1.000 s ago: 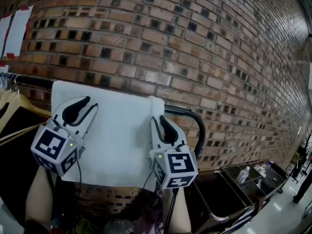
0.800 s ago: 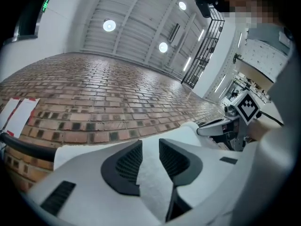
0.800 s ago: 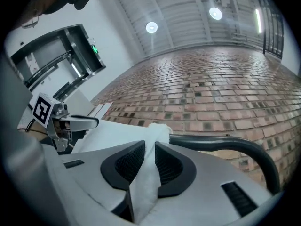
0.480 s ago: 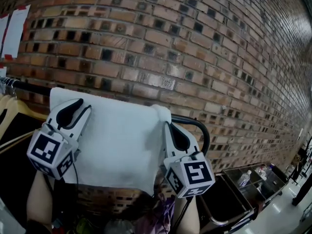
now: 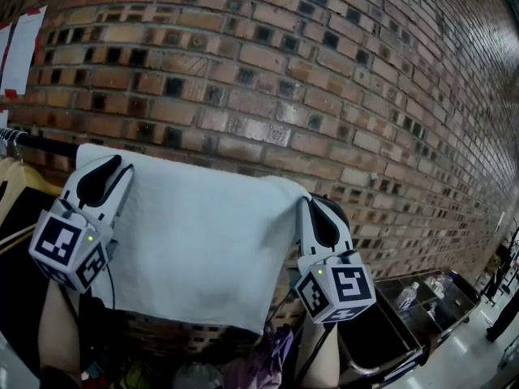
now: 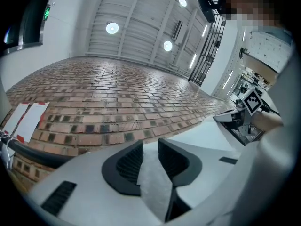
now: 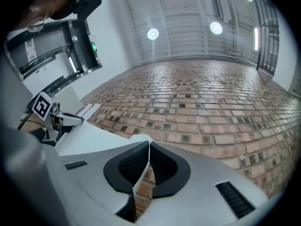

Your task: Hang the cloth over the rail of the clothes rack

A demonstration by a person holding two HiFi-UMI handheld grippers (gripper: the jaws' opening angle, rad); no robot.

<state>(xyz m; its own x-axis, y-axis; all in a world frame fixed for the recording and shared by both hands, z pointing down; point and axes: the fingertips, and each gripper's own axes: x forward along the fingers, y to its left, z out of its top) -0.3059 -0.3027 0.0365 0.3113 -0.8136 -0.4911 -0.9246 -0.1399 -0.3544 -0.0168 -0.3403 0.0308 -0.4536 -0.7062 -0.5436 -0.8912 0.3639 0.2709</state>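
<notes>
While the white cloth [image 5: 195, 233] hangs draped over the black rail [image 5: 36, 143] of the clothes rack, I can see a gripper at each of its upper corners. The left gripper [image 5: 104, 173] sits at the top left corner, right at the rail. Its jaws are closing with a thick fold of the cloth between them, and the fold fills the narrow gap from one ribbed pad [image 6: 128, 161] to the other. The right gripper [image 5: 318, 217] is at the top right corner, lower than the left one. Its jaws stand almost together, pinching a thin edge of the cloth between the black pads [image 7: 134, 163].

Between the two grippers the cloth spreads flat and wide. Its top edge slopes down toward the right, and its lower hem hangs free in front of the brick wall [image 5: 284, 71]. Wooden hangers [image 5: 18, 177] hang on the rail just left of the left gripper. Two sheets of paper [image 5: 20, 47] are stuck on the wall at the upper left. A metal cart [image 5: 405, 298] stands on the floor well off to the lower right. The person's left forearm [image 5: 61, 331] shows below the left gripper's marker cube.
</notes>
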